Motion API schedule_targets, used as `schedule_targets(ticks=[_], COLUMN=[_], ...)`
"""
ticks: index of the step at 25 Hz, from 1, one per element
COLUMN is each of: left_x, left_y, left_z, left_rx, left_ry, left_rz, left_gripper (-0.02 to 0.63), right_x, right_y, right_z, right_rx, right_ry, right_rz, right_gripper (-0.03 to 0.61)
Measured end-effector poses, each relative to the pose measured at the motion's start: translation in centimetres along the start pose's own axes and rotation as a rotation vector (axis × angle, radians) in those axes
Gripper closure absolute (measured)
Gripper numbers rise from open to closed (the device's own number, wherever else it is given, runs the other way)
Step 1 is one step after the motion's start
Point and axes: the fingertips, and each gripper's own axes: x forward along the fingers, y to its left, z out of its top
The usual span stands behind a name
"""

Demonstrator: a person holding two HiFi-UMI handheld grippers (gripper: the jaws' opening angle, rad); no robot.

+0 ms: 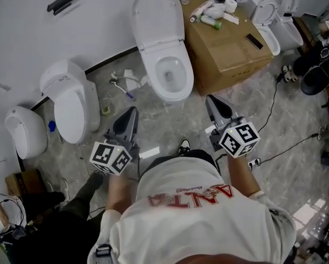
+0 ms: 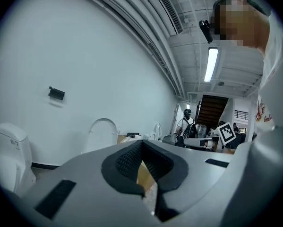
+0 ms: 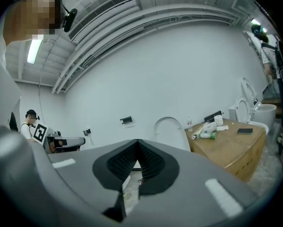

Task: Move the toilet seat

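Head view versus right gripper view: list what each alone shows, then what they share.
Head view only: the open bowl and a shut toilet left of it. Right gripper view only: a ceiling lamp and a bystander. Both: the raised lid and the box beside it.

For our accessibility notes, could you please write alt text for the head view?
A person's left gripper and right gripper, both shut and empty, point toward a white toilet with its lid raised; a cardboard box stands beside it.
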Motion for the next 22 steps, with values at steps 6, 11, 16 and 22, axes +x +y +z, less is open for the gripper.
schedule_targets(ticks=[6, 11, 16, 22], left_x=[6.8, 10.2, 13.2, 16.7], left_y=[-1.4, -0.8, 1.9, 6.8], left_z=[-0.9, -1.4, -1.1, -1.5], left_rx=[-0.004, -0.024, -0.061, -0.099], left_ry=[0.064, 0.099, 0.095, 0.104], left_rz=[0.005, 0.009, -0.006, -0.05], left_gripper=[0.606, 0.606, 0.606, 0.606], right_x=[1.8, 3.6, 6.5, 10.4], right_y=[-8.3, -14.5, -15.5, -14.6], right_z=[0.4, 1.4, -0.3, -1.0], right_rx=[0.06, 0.108, 0.117, 0.089], right_ry=[0.015, -0.003, 0.055, 0.111], right_rz=[-0.014, -0.073, -0.086, -0.126], right_gripper=[0.577, 0.577, 0.577, 0.577])
